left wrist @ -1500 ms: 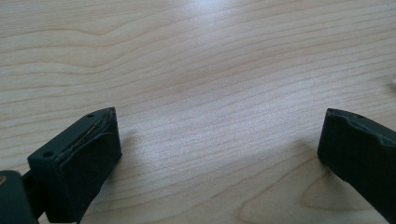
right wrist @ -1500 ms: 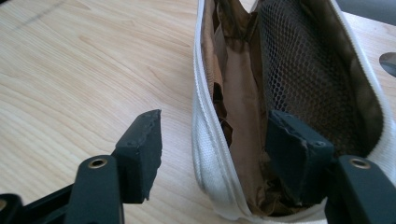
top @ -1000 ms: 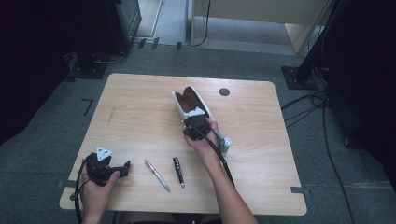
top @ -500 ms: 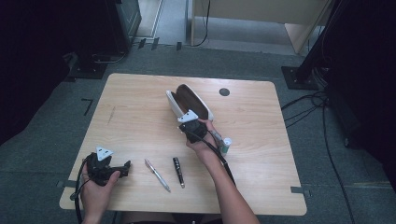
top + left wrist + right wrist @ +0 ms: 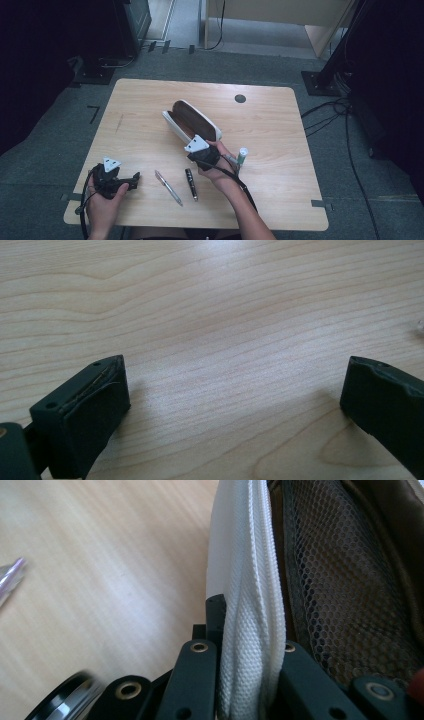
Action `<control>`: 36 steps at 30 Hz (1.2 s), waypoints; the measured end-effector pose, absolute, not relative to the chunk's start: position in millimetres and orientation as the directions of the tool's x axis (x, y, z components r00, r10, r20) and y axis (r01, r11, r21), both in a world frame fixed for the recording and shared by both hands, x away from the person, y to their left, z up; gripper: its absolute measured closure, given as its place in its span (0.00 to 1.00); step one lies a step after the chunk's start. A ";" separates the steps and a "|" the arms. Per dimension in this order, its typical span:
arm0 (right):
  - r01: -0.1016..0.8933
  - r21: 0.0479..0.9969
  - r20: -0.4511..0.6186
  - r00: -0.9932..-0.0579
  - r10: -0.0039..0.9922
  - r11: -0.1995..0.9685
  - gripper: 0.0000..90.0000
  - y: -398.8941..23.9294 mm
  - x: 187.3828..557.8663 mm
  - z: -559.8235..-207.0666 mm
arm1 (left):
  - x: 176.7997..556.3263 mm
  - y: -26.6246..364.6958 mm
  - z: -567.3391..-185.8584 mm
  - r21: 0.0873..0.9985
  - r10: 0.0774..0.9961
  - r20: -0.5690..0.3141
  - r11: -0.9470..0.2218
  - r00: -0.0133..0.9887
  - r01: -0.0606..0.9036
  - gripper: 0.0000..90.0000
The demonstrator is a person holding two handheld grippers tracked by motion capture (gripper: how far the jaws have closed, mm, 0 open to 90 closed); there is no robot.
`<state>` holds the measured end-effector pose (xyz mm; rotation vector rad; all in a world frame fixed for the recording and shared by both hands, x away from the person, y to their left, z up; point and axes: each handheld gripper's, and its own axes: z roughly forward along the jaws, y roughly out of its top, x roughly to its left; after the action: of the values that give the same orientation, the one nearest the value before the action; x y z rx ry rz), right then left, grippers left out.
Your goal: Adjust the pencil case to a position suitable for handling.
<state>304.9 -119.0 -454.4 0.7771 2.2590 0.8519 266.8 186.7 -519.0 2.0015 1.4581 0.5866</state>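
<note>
Wood table [image 5: 280, 125], grey floor; right gripper [image 5: 196, 150] clamped on white case [image 5: 192, 122] mid-table.
Right gripper view: jaws pinch the case's white zipper edge [image 5: 250, 630], mesh lining inside. High view: two pens [image 5: 168, 187] near edge, marker [image 5: 242, 155] right. Left gripper [image 5: 131, 179] near-left, jaws wide apart, holding nothing.

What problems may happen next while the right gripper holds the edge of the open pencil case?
1. The right gripper pinches only the thin white zipper edge of the pencil case, so the fabric may slip out if it is pulled.
2. The case is open; dragging it could fold it or tip it over.
3. The silver pen, the black pen and the green-capped tube lie close to the right hand and might be knocked.
</note>
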 end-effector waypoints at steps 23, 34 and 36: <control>0.294 0.717 -0.282 -0.706 0.649 0.632 0.73 -135.9 289.0 -472.9 | 266.7 186.6 -519.0 0.683 0.952 0.011 -0.230 0.305 0.694 0.00; 0.331 0.778 -0.201 -0.676 0.709 0.535 0.47 -145.2 281.1 -453.7 | 266.7 186.5 -519.1 0.683 0.952 0.010 -0.230 0.306 0.693 0.00; 0.336 0.790 -0.185 -0.667 0.721 0.513 0.44 -147.6 278.1 -448.7 | 266.7 186.4 -519.1 0.684 0.952 0.009 -0.229 0.305 0.693 0.00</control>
<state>278.1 -147.6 -448.7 0.8628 2.2572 1.0240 266.7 186.4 -519.1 2.0019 1.4552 0.5868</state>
